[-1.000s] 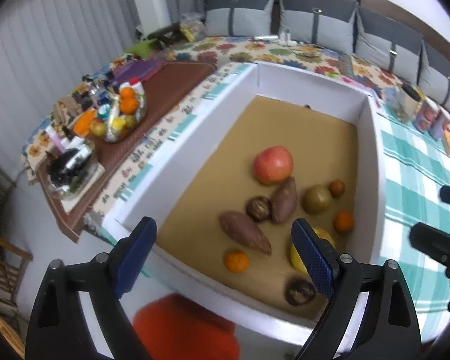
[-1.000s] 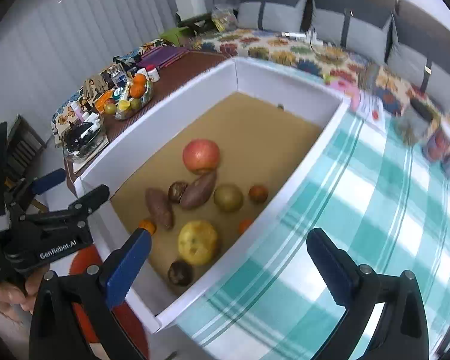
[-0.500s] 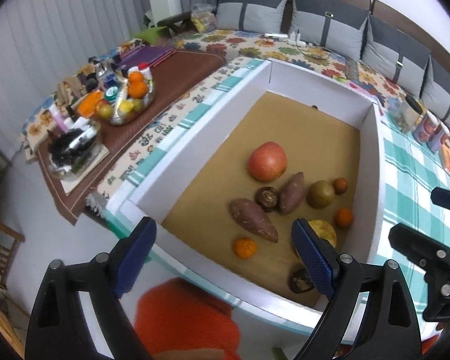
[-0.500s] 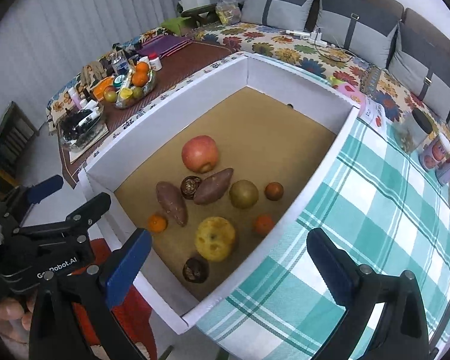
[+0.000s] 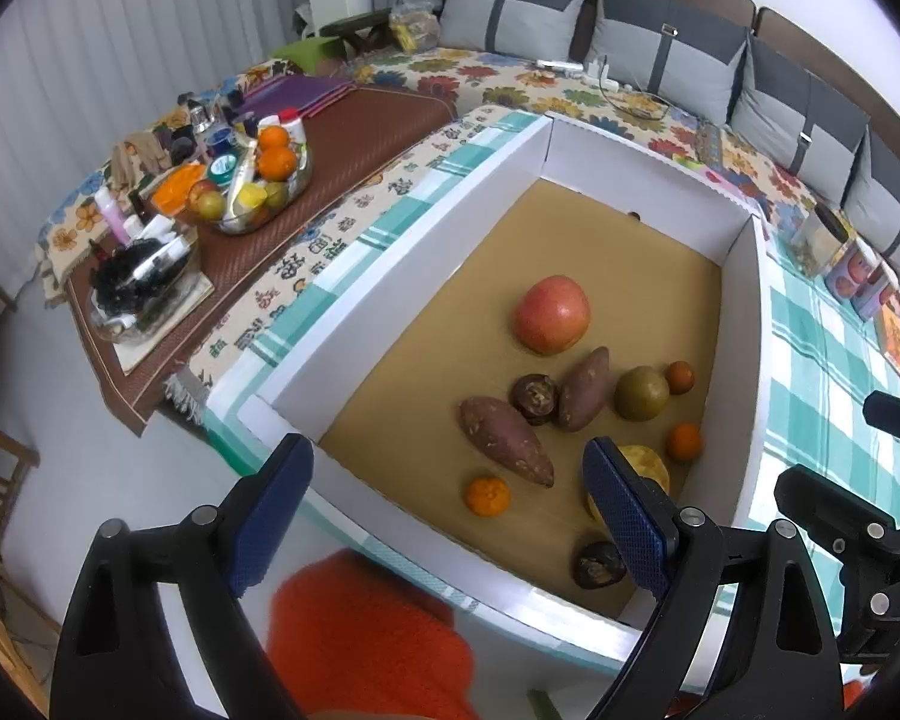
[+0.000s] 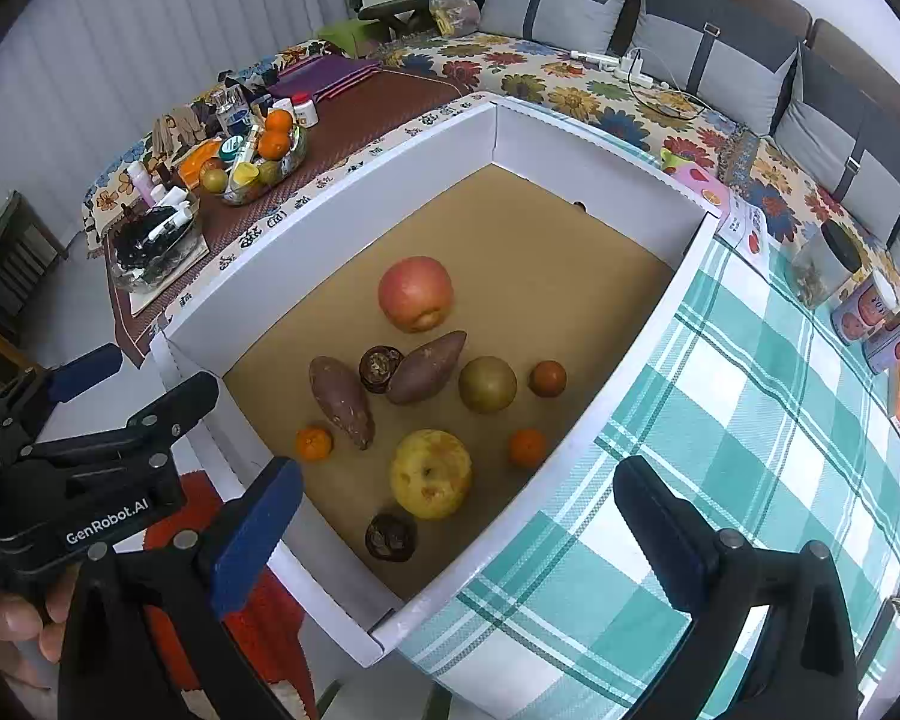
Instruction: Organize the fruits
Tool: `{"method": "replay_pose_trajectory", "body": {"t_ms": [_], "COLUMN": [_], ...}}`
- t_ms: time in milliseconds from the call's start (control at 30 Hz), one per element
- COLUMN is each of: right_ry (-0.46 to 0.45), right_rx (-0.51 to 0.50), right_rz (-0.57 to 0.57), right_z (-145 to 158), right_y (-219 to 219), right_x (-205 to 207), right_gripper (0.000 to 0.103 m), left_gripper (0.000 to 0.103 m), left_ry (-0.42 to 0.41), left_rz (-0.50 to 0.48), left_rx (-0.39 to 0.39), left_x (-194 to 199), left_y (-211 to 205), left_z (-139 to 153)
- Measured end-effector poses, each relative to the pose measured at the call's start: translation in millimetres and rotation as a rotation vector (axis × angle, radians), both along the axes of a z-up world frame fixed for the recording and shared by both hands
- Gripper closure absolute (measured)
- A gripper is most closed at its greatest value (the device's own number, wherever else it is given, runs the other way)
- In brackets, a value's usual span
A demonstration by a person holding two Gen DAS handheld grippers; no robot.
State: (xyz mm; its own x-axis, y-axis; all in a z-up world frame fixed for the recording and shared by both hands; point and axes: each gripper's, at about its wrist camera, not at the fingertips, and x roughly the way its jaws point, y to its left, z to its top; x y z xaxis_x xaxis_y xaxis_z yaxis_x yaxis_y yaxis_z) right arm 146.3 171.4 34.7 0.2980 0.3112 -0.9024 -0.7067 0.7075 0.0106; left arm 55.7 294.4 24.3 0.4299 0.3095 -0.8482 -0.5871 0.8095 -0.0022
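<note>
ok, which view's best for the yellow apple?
Right wrist: the yellow apple shows whole and unobstructed inside the white box. In the left wrist view the left gripper's finger covers most of it.

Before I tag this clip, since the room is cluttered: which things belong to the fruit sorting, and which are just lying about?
For the job:
white box
red apple
yellow apple
green fruit
two sweet potatoes
small oranges
both grippers, jaws open

Lying about:
side-table fruit bowl
tins
jar
cushions
</note>
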Motion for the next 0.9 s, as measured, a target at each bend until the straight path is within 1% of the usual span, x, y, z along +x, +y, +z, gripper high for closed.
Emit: {"method": "replay_pose_trajectory", "body": {"t_ms": [267, 567, 767, 900], "right_ry": [0.003, -0.007, -0.016, -0.015], "right_rx": [-0.015, -0.018, -0.019, -0.014], "right_rz": [0.007, -0.007, 0.002, 0.011], "right_z": [-3.7, -2.9, 4.4, 11.1], "right_y": [1.9, 1.9, 6.6, 9.4], "right_x": [-0.2, 2.9, 3.3, 2.2], "right_gripper": [0.0, 0.0, 0.0, 0.0], "left_gripper": [0.01, 0.01, 0.01, 0.01], "left_ry": [0.001, 0.007, 0.015, 0.002], "left_rz": [0.01, 0.015, 0.016, 0.017], "left_rx": [-0.016, -0.013, -0.009, -0.009], "left_x": [0.2, 0.5, -1.3, -7.2], "left_y": [3.9, 5.7, 5.5, 7.1], "left_z": [-1.9, -3.6, -1.6, 7.4]}}
